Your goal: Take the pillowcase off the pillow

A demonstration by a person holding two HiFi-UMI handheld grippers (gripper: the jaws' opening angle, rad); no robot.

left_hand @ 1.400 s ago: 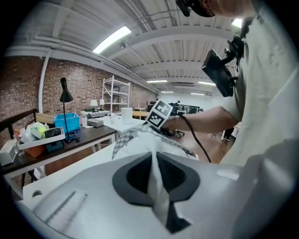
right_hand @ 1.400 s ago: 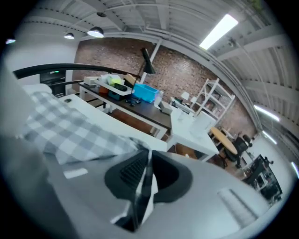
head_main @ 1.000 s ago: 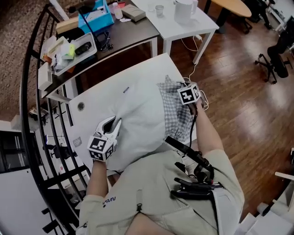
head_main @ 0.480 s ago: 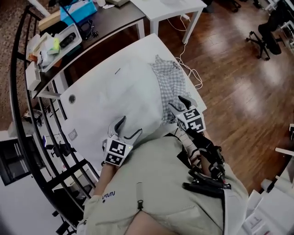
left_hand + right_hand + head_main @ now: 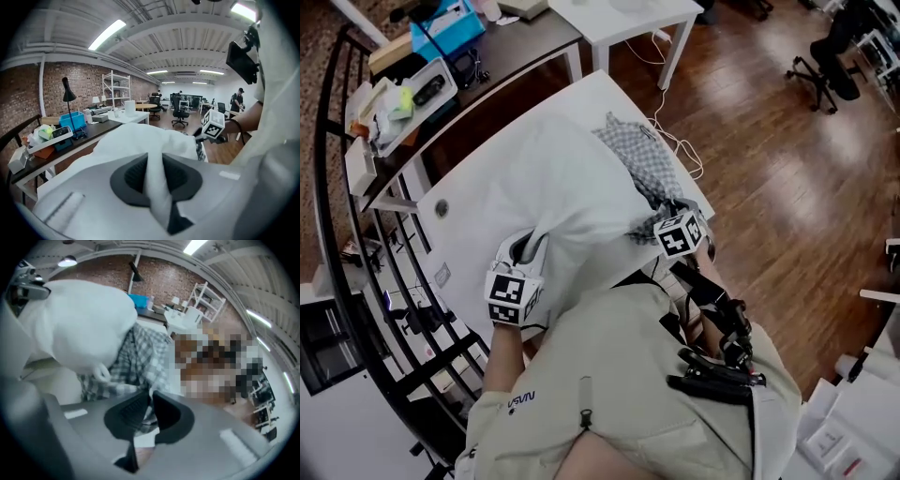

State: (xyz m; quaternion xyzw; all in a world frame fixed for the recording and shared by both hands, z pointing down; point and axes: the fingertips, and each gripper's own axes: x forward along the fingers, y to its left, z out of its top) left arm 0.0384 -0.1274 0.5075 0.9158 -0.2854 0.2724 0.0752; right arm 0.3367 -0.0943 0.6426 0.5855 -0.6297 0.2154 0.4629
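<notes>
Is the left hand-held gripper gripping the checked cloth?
No, the left hand-held gripper, whose jaws have just closed, pinches a fold of the white pillow.

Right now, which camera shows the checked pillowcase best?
The head view: the checked pillowcase runs beside the white pillow down to the right gripper. The right gripper view shows only the bunched end its jaws have just closed on; the left gripper view, a sliver behind the pillow.
</notes>
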